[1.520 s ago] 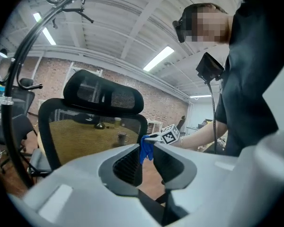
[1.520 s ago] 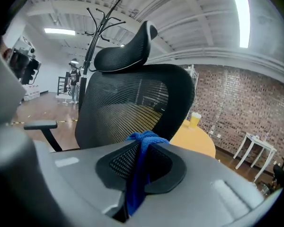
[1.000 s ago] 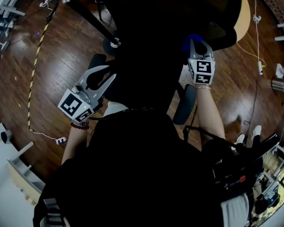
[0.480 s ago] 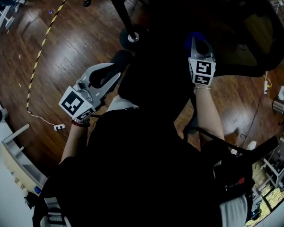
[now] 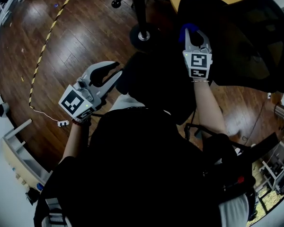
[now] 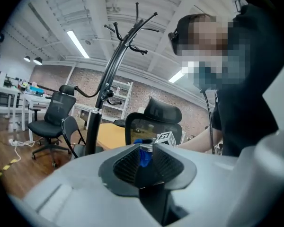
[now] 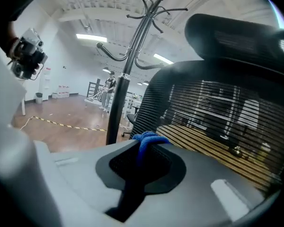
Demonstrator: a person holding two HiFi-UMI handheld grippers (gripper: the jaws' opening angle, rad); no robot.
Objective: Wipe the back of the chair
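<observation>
Wood floor (image 5: pixel 80 37), black mesh chair back (image 7: pixel 213 112).

I see the chair back (image 7: pixel 217 108) as matt black mesh. The cloth (image 7: pixel 151 137) looks blue, soft and nubbly. My right tongs (image 7: pixel 144 148) are matt grey plastic with ribbed black pads (image 7: pixel 163 167). The floor (image 5: pixel 80 37) is dark glossy wood; the coat stand (image 7: pixel 119 108) smooth dark metal.

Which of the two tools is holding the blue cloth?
The right tool, with the blue cloth pinched between its jaws; the left tool has its jaws apart and empty.
</observation>
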